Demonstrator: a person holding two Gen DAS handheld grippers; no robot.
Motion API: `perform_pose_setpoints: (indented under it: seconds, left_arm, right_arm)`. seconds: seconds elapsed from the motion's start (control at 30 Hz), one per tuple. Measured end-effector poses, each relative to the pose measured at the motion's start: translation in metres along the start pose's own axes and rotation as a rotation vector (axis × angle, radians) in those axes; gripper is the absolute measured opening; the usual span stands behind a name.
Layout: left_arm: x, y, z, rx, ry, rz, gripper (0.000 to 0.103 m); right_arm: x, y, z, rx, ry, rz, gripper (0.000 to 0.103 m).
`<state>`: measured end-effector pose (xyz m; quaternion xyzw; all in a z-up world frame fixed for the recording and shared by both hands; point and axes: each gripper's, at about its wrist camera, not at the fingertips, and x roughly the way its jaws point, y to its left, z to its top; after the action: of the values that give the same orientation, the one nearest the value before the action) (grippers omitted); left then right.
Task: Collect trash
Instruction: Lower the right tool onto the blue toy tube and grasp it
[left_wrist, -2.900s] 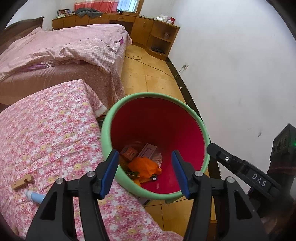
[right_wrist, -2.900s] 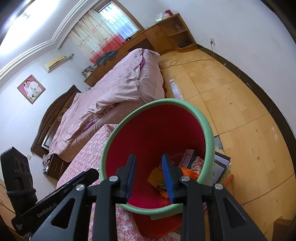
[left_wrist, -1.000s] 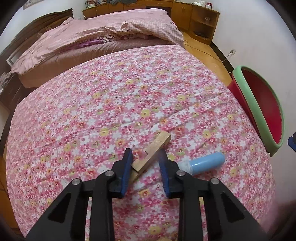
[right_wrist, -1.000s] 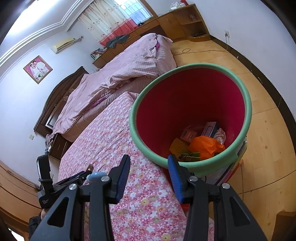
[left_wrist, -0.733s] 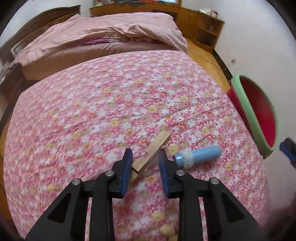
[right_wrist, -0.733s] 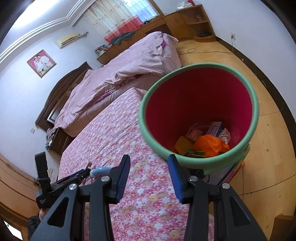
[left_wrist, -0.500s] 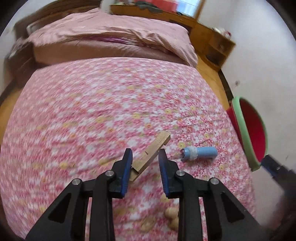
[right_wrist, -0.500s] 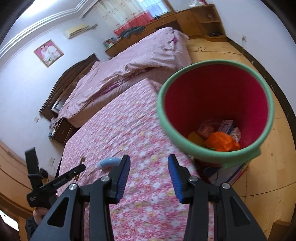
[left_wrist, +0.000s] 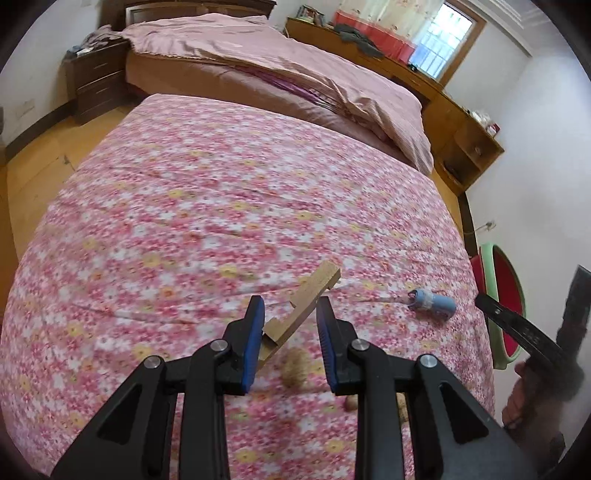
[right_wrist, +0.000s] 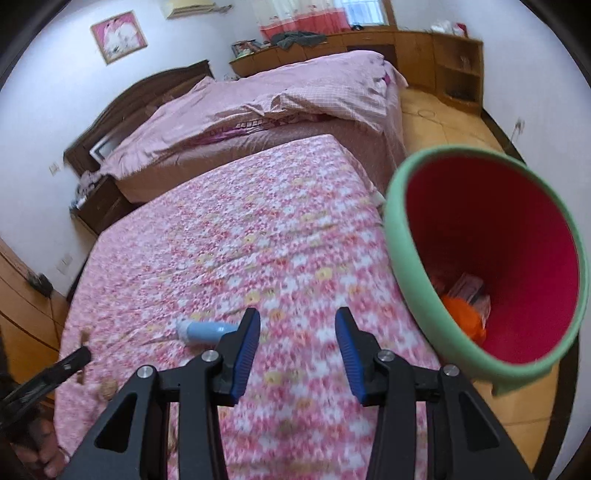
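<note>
The left gripper (left_wrist: 290, 341) is clamping a notched wooden scrap (left_wrist: 301, 308) above the floral bedspread (left_wrist: 221, 206) — carrying seems underway. The right gripper (right_wrist: 297, 350) is hanging empty, jaws apart, near a blue tube (right_wrist: 205, 331). Next — reaching the red bin (right_wrist: 491, 258).

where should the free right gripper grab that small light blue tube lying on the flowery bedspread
Probably across the middle of the small light blue tube's smooth round barrel, coming down from above. It lies flat on the pink floral bedspread, its long axis running sideways in the right wrist view, so the open right gripper should straddle its narrow width, away from the banded cap end.
</note>
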<state>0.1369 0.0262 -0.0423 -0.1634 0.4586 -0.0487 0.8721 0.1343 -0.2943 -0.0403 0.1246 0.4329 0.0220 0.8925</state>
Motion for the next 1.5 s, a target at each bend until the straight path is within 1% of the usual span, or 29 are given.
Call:
perform_pose_setpoints:
  seconds: [0.2,0.3,0.37,0.53,0.6,0.9,1.07,1.2,1.27,1.5]
  left_arm:
    - [-0.005,0.014,-0.004,-0.026,-0.011,-0.010,0.029]
    - [-0.005,0.017,-0.003,-0.033,-0.018,-0.016,0.029]
    - [-0.008,0.018,-0.003,-0.034,-0.028,-0.017,0.029]
    - [-0.008,0.020,-0.003,-0.043,-0.027,-0.024,0.029]
    - [-0.008,0.020,-0.004,-0.045,-0.025,-0.028,0.029]
    - [-0.015,0.022,-0.009,-0.047,-0.034,-0.042,0.029]
    - [-0.018,0.024,-0.011,-0.054,-0.038,-0.042,0.029]
    - [-0.020,0.026,-0.013,-0.059,-0.042,-0.045,0.029]
    - [-0.020,0.027,-0.013,-0.062,-0.041,-0.047,0.029]
    - [-0.028,0.033,-0.017,-0.077,-0.054,-0.047,0.029]
  right_arm:
    - [0.032,0.014,0.008,-0.110,0.024,-0.095,0.046]
    - [0.043,0.018,0.005,-0.144,0.057,-0.104,0.046]
    - [0.043,0.022,0.001,-0.172,0.050,-0.122,0.046]
    - [0.035,0.032,-0.013,-0.183,0.069,-0.098,0.046]
    - [0.031,0.038,-0.018,-0.183,0.075,-0.077,0.046]
    - [0.022,0.070,-0.043,-0.212,0.143,0.083,0.046]
    - [0.016,0.076,-0.045,-0.174,0.139,0.107,0.046]
    - [0.006,0.078,-0.046,-0.140,0.112,0.126,0.046]
    - [0.004,0.084,-0.047,-0.153,0.108,0.138,0.046]
    - [0.016,0.122,-0.057,-0.212,0.145,0.191,0.046]
